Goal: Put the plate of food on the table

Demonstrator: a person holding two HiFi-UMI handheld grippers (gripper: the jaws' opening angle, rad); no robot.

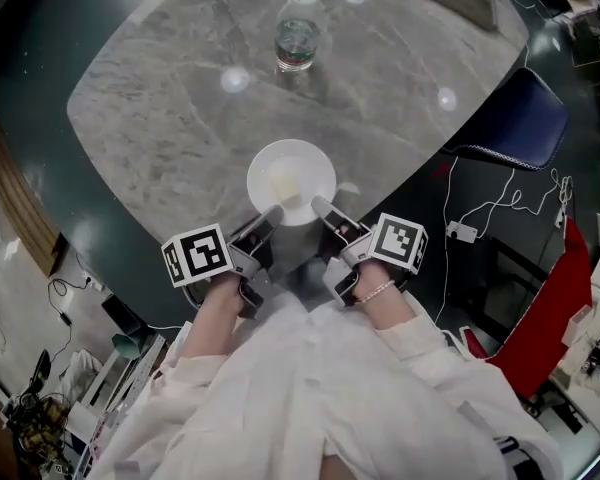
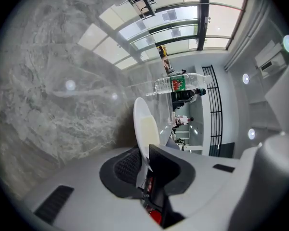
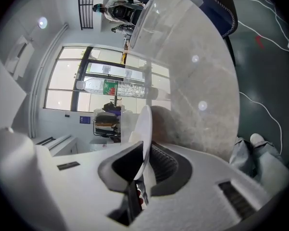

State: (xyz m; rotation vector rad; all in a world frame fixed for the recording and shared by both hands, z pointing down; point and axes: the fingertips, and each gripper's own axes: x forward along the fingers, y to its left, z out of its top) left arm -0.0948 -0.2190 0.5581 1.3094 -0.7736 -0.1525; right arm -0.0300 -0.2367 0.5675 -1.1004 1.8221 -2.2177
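At the bottom of the head view, the left gripper (image 1: pixel 272 213) and the right gripper (image 1: pixel 320 206) sit side by side, each clamped on the near rim of the plate (image 1: pixel 292 173). Each gripper view shows the thin white rim pinched edge-on between that gripper's pads.

The plate carries a pale patch of food (image 1: pixel 283 184). It lies level at the middle of the frame, just inside the near edge of the table (image 1: pixel 170 108), with a faint shadow tight against its right side. By that shadow it looks very low over the marble or just touching it, but I cannot tell which.

Farther up the frame a bottle (image 1: pixel 299 30) stands well clear of the plate, and a chair (image 1: pixel 520 118) sits off the table's upper right edge.

The carry looks all but done. What seems left is to settle the plate fully, open both grippers and draw them back.
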